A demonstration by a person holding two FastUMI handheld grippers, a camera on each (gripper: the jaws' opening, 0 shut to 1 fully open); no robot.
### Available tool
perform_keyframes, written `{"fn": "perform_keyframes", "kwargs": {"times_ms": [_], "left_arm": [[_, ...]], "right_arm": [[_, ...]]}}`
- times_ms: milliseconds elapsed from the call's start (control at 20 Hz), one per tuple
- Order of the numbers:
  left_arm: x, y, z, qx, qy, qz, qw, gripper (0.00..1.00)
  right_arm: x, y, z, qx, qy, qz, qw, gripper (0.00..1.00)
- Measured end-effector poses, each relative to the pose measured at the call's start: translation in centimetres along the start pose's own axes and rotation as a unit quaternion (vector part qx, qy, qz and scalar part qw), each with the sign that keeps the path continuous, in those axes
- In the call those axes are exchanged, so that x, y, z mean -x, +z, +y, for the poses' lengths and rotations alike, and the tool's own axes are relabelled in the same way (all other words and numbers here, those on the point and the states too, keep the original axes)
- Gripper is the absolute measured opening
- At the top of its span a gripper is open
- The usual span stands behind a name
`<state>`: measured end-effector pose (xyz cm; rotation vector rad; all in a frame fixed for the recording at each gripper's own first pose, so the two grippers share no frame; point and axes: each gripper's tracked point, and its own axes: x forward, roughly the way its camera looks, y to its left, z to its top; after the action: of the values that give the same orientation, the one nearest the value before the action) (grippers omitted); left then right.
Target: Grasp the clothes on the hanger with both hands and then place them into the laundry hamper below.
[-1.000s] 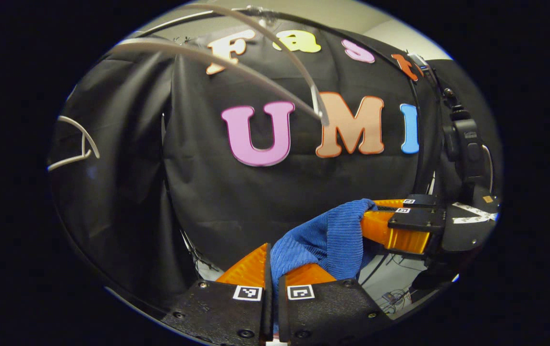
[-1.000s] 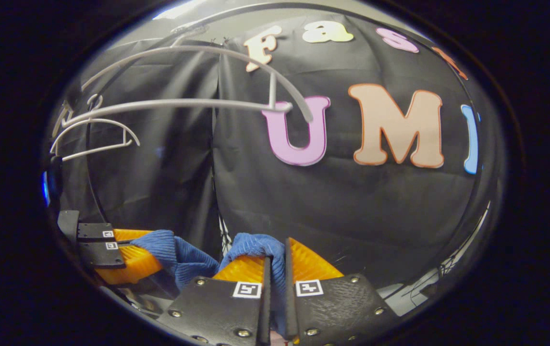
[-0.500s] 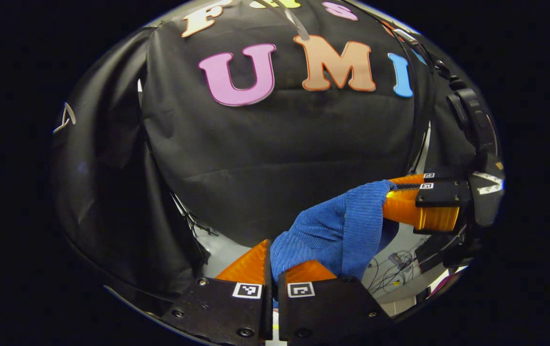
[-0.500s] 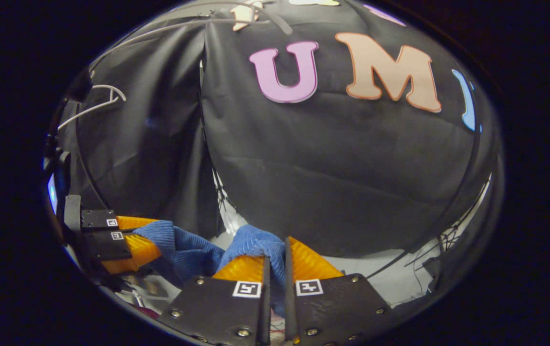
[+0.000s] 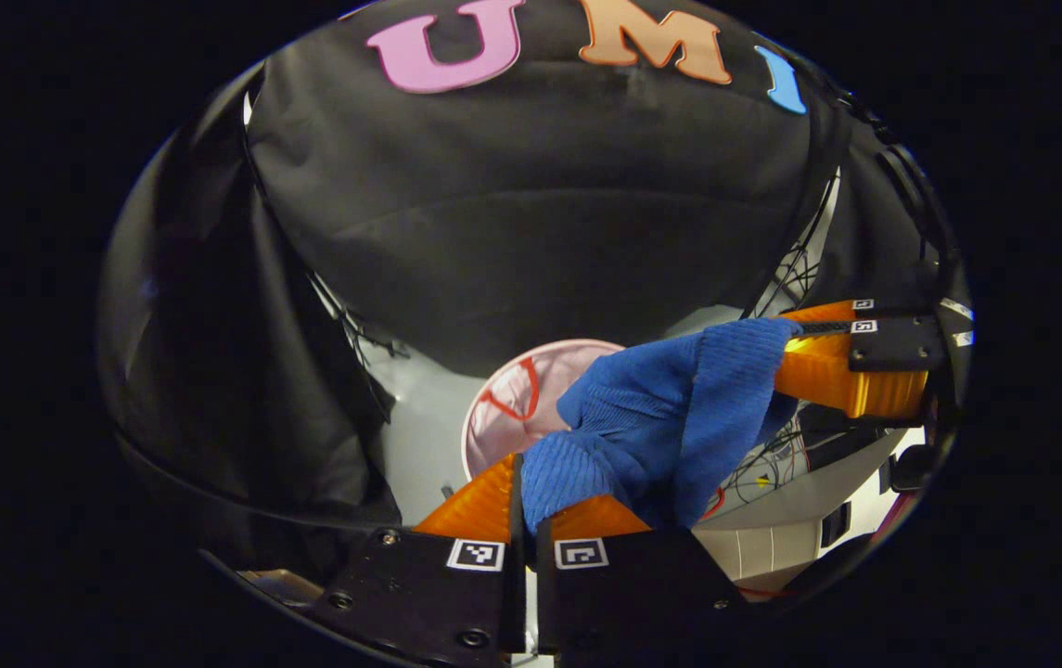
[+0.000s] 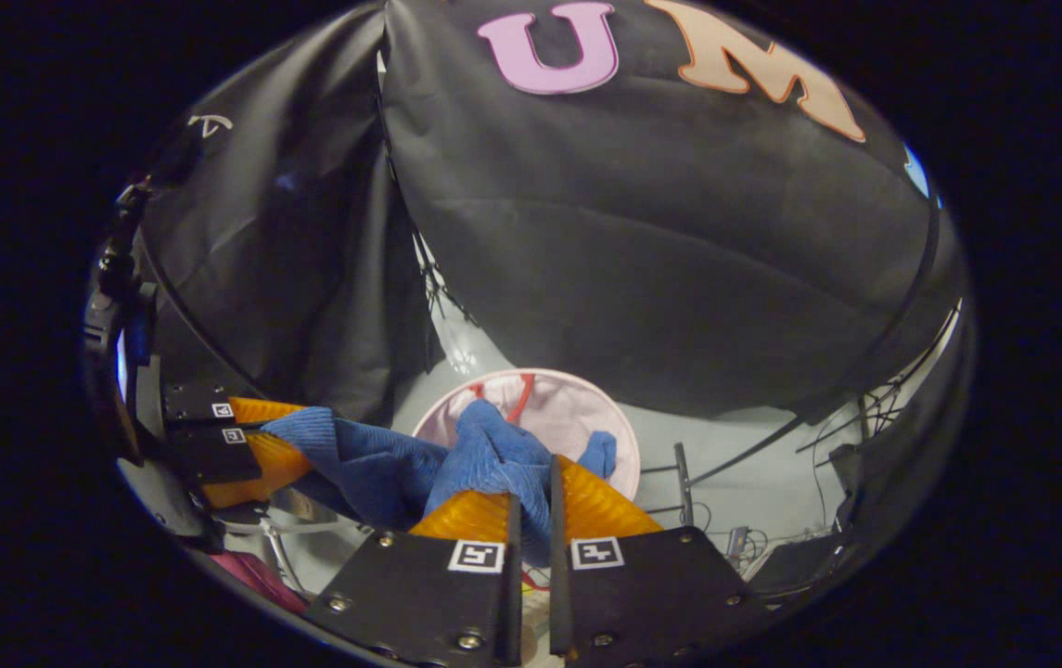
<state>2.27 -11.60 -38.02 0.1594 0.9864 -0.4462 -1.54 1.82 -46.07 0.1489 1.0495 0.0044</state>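
Blue knit garment [image 5: 660,417] lower centre, stretched between both tongs | left gripper [image 5: 523,496] clamped on one end, right gripper [image 6: 531,496] on other | hamper [image 6: 577,408] below, mid-frame | two-point hold keeps cloth bunched for drop

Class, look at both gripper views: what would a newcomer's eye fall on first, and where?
The bright blue garment stretched between both orange-fingered grippers, the left gripper and right gripper, jaws closed on it. Below it, on the pale floor, sits the round pink laundry hamper, open-mouthed.
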Motion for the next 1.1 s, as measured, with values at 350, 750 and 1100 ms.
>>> {"fn": "perform_keyframes", "kwargs": {"times_ms": [350,750,1100], "left_arm": [[0.2,-0.7,-0.1,0.012,-0.003,0.045,0.999,0.13],[0.2,0.1,-0.4,0.018,0.0,0.054,0.998,0.2],[0.3,-0.9,0.1,0.026,0.012,0.049,0.998,0.19]], "right_arm": [[-0.5,-3.8,0.2,0.005,-0.008,0.07,0.998,0.12],[-1.0,-5.4,0.9,0.004,0.004,0.089,0.996,0.16],[-0.7,-3.9,0.8,0.002,0.005,0.068,0.998,0.16]]}}
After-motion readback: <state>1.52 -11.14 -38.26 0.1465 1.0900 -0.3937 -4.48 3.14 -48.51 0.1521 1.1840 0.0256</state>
